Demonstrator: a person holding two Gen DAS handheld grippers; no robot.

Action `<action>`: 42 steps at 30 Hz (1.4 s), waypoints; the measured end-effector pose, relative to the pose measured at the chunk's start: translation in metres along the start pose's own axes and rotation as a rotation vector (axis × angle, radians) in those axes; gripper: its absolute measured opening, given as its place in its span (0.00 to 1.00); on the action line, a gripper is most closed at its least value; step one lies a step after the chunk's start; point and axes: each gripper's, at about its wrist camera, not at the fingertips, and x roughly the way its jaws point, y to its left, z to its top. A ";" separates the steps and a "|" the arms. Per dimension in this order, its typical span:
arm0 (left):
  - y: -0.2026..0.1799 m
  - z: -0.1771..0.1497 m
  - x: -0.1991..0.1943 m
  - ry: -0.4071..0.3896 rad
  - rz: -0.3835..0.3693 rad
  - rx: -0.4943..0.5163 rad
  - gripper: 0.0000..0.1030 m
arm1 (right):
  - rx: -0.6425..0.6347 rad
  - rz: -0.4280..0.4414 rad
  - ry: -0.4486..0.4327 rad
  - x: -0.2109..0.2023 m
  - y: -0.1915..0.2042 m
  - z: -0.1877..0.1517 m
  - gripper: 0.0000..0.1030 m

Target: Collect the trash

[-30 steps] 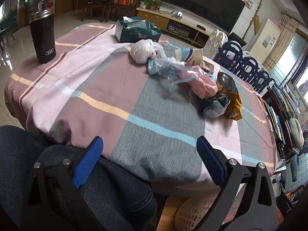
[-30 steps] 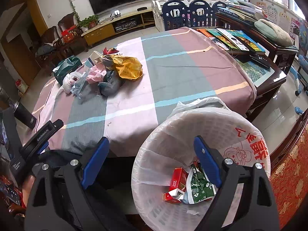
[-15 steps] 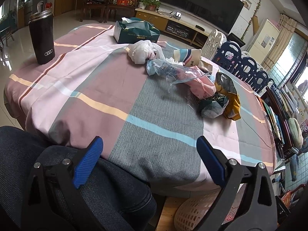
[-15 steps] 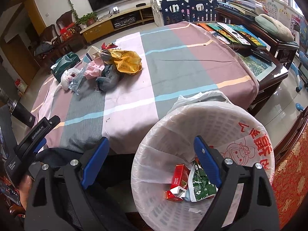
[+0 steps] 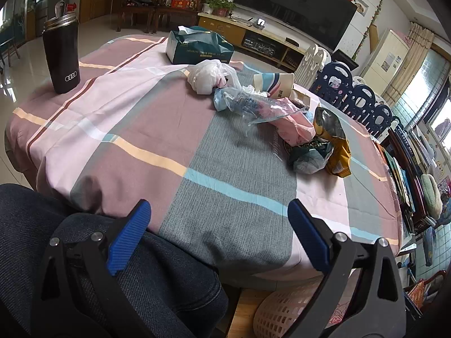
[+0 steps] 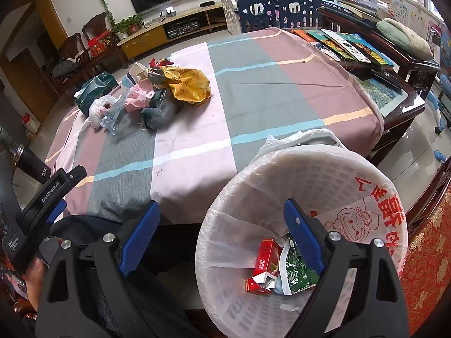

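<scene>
**Both grippers empty above the bench edge and the bin**

Hovering over the near edge of the round bench, the left gripper has its blue-padded jaws wide apart with nothing between them; a denim-clad leg lies below its left finger. The right gripper is likewise spread open and empty, hanging over the white trash basket that stands against the bench's near side, just right of the person's lap. The basket is lined with a thin plastic bag and holds a red carton and a green-and-white wrapper at its bottom.

The trash left to collect sits in a heap near the middle of the checked cloth: a knotted white plastic bag, a clear bluish bag, a pink wrapper, a dark crumpled bag and a yellow snack bag, all touching or overlapping. A striped paper cup lies behind the heap. A green tissue box stands at the far side, and a black tumbler stands upright near the left edge, well apart from the heap.
</scene>
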 end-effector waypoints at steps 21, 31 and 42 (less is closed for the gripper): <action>0.072 0.053 0.020 -0.058 -0.016 -0.265 0.96 | -0.034 0.017 -0.101 0.043 0.053 0.086 0.85; 0.067 0.049 0.016 -0.094 -0.001 -0.230 0.96 | 0.016 -0.018 -0.060 0.141 0.111 0.132 0.85; 0.070 0.050 0.021 -0.076 0.001 -0.250 0.96 | 0.049 0.099 0.023 0.151 0.097 0.108 0.31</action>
